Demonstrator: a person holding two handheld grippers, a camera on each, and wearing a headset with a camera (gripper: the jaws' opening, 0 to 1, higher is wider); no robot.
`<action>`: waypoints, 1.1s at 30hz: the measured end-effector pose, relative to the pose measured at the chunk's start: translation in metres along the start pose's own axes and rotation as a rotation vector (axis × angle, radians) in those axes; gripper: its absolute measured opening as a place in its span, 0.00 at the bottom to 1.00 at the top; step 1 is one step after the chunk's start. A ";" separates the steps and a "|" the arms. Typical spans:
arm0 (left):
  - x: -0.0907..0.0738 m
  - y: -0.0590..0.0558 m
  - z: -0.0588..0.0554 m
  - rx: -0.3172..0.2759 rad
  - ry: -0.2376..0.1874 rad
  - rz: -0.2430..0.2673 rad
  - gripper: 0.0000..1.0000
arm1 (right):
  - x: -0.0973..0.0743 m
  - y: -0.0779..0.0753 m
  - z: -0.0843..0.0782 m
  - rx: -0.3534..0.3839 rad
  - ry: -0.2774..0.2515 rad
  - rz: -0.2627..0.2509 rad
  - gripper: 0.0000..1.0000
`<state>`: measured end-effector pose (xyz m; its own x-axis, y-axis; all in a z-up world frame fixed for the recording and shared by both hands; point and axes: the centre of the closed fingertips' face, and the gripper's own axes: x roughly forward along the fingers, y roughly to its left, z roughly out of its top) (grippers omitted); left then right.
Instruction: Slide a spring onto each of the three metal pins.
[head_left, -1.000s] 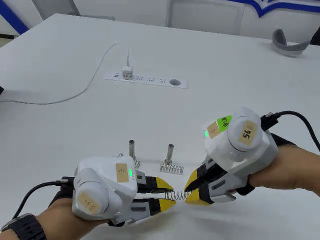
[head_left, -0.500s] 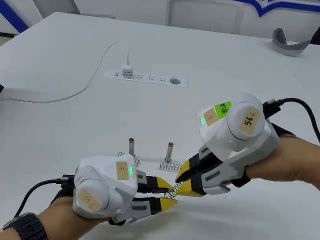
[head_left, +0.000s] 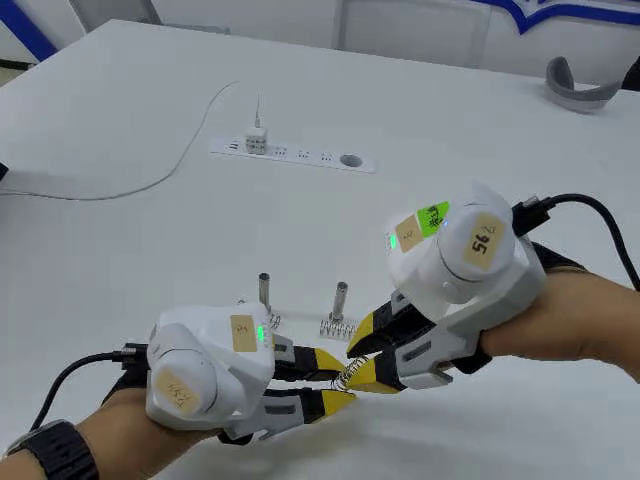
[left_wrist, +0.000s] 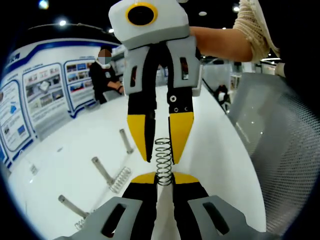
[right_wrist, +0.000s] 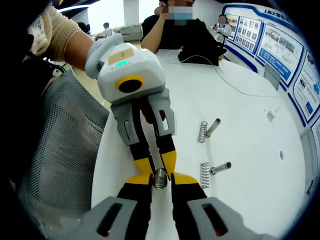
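White workbench, white power strip far back. Since 1.0 s ago the right gripper has pushed in toward the left gripper. Both now pinch the small coiled steel spring, held tilted and shorter between their tips, off the bench. Handover likely. 3 short grey metal pins stand bare just beyond, with 2 loose springs lying at their feet.

Head view: fwd & down over white tabletop, close. Left & right gripper views face each other, v. near; all 3 share thin coiled metal spring + grey metal pins.
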<state>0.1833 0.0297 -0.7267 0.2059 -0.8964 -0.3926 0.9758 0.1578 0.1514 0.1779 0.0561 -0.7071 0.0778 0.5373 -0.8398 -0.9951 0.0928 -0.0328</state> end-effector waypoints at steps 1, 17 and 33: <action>0.000 0.000 0.001 0.000 -0.001 0.001 0.11 | 0.000 0.000 0.000 -0.003 0.002 0.001 0.16; 0.000 0.004 0.004 -0.034 -0.026 0.010 0.11 | 0.001 -0.004 0.000 0.020 0.013 -0.014 0.12; -0.009 0.009 0.003 -0.082 -0.046 0.049 0.23 | -0.005 -0.011 0.000 0.034 0.030 -0.032 0.12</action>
<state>0.1900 0.0377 -0.7190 0.2513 -0.9047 -0.3441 0.9679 0.2332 0.0939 0.1888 0.0524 -0.7031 0.1075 0.5081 -0.8546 -0.9895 0.1381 -0.0423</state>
